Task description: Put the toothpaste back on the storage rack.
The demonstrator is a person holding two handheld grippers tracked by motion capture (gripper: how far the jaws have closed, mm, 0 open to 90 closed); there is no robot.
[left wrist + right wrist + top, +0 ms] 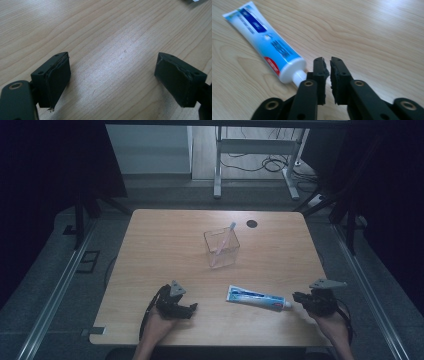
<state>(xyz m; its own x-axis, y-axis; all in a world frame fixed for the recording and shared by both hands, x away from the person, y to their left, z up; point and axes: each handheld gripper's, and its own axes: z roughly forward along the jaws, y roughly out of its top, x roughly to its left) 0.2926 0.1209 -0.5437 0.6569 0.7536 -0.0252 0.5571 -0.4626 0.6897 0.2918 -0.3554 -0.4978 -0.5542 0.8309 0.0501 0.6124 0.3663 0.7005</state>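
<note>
We see the toothpaste tube [258,298] lying flat on the tabletop [165,245], nearer us than the clear cup [221,248], its cap end partly hidden behind the right gripper [329,67], whose fingers [320,67] are pressed nearly together with nothing between them, just beside the cap. Left of the tube, the left gripper [112,75] rests with fingers [58,75] spread wide over bare wood. A pale toothbrush [223,244] leans in the cup, its lower end hard to make out.

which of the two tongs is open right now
The left tongs: their jaws stand wide apart over bare table, nothing between them. The right tongs are shut with nothing between the jaws, beside the toothpaste tube's cap.
</note>
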